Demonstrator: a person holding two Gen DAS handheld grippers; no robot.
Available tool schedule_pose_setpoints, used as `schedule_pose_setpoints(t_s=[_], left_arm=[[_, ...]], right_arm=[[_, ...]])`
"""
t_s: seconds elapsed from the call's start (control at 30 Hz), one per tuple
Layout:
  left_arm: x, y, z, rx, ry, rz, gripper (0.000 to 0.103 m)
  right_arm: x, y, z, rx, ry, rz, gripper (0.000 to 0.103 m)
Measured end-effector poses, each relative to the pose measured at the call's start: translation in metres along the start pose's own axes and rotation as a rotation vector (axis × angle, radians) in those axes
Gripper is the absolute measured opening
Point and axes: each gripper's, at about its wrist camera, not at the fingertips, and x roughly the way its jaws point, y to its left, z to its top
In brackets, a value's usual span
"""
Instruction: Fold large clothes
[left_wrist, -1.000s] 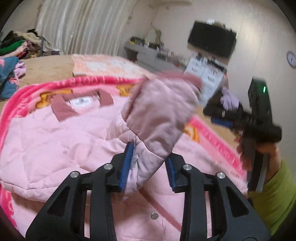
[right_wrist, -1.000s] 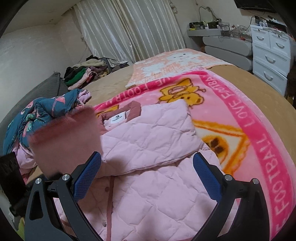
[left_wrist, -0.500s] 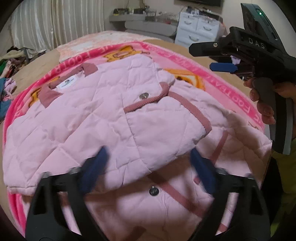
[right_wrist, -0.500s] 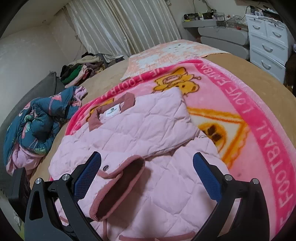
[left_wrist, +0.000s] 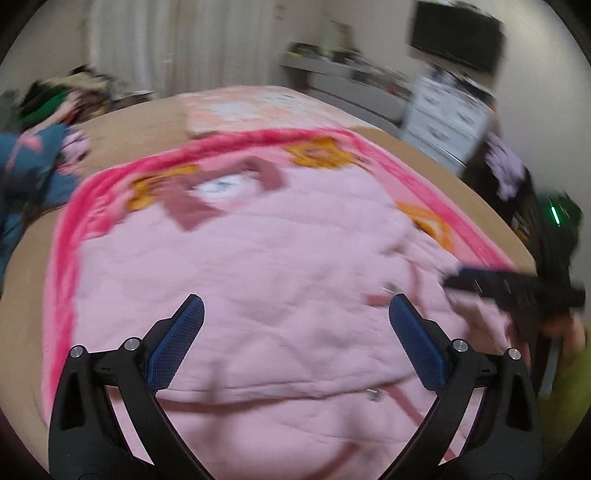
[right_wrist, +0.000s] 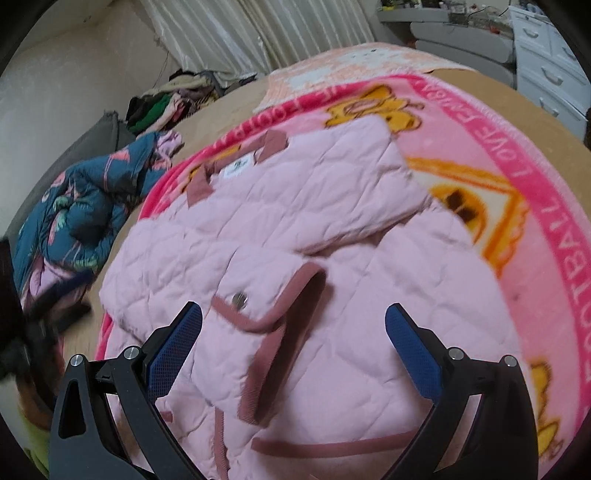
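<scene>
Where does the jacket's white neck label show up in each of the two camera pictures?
Left wrist view: the white neck label sits upper left of centre, blurred, inside the dark pink collar.
Right wrist view: the label is upper left, between the collar's two ends.
Shared landmark: the pink cartoon blanket under the jacket.

Pink jacket (right_wrist: 332, 229): quilted matt cloth, ribbed darker trim, shiny metal snap (right_wrist: 240, 300). Blanket (right_wrist: 554, 206) beneath jacket: fleecy printed pile. Gripper pads (right_wrist: 413, 354): textured blue rubber on matt black plastic.
</scene>
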Motion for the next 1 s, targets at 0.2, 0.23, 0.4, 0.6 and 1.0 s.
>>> schedule_pose_setpoints(t_s=[0.2, 0.23, 0.4, 0.6, 1.0], left_arm=[[-0.025, 0.067, 0.009, -0.164, -0.054, 0.134, 0.094], [-0.029, 0.074, 0.010, -0.179, -0.060, 0.141, 0.094], [-0.050, 0.118, 0.008, -0.286, -0.105, 0.238, 0.094], [-0.066, 0.154, 0.002, -0.387, -0.136, 0.260, 0.094], [-0.051, 0.182, -0.009, -0.492, -0.121, 0.233, 0.094]], right_arm=[[0.029, 0.024, -0.018, -0.006, 0.063, 0.028, 0.099], [0.033, 0.027, -0.019, -0.004, 0.071, 0.030, 0.099], [0.056, 0.036, -0.027, 0.026, 0.114, 0.050, 0.099], [0.070, 0.028, -0.031, 0.114, 0.097, 0.040, 0.099], [0.048, 0.067, -0.008, -0.121, -0.023, 0.030, 0.020]])
